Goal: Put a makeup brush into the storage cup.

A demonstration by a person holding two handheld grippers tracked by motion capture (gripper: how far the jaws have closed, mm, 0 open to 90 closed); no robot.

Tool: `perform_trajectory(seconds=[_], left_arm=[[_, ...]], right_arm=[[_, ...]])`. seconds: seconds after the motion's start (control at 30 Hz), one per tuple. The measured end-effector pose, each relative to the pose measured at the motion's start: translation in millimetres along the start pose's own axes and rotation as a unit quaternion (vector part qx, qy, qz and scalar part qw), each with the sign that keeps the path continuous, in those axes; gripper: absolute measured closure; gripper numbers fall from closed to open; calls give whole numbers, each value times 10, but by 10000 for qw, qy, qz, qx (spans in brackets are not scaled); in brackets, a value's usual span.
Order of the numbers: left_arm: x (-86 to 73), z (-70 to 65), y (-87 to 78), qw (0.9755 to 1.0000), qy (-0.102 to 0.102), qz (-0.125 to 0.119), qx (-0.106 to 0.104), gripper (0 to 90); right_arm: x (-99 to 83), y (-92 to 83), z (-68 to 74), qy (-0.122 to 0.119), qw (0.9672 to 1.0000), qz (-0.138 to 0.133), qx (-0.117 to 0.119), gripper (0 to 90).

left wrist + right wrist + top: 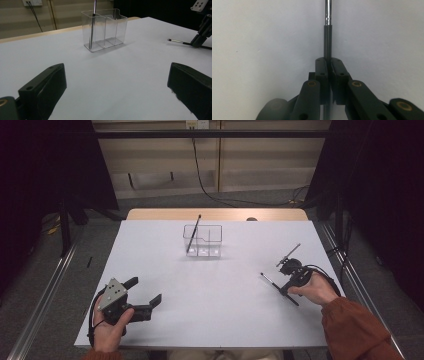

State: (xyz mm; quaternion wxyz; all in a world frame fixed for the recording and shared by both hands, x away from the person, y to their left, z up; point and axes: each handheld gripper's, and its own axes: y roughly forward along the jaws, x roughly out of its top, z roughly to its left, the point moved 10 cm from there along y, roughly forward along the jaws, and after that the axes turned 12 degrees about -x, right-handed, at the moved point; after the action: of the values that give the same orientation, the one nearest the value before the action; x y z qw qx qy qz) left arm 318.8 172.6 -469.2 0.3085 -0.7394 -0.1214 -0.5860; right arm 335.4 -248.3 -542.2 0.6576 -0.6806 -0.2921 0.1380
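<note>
Right tool (285, 281) clamped on a brush (327, 40), jaws pinching its black handle; brush lies on the table (215, 310) near the right edge. Left tool (145, 295) near the front-left corner, jaws wide apart, holding nothing. Clear holder (202, 240) near the back edge, centre, another brush (193, 234) leaning in its left compartment.

The thin black-and-silver brush (327, 32) runs past the top edge; its lower handle is hidden behind the jaws.
</note>
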Motion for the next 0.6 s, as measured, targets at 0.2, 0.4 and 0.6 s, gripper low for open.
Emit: perform_trajectory(seconds=[0.2,0.4,0.6], left_arm=[[3,5,-2,10000,-7,-16,13,21],[9,3,-7,10000,28,-23,9,20],[3,8,-14,10000,7,-31,38,21]], right_arm=[[23,-73,-5,158,9993,-340,84,847],[52,-134,-33,416,9968,-666,121,847],[74,-155,-22,521,9929,-1033,291,847]])
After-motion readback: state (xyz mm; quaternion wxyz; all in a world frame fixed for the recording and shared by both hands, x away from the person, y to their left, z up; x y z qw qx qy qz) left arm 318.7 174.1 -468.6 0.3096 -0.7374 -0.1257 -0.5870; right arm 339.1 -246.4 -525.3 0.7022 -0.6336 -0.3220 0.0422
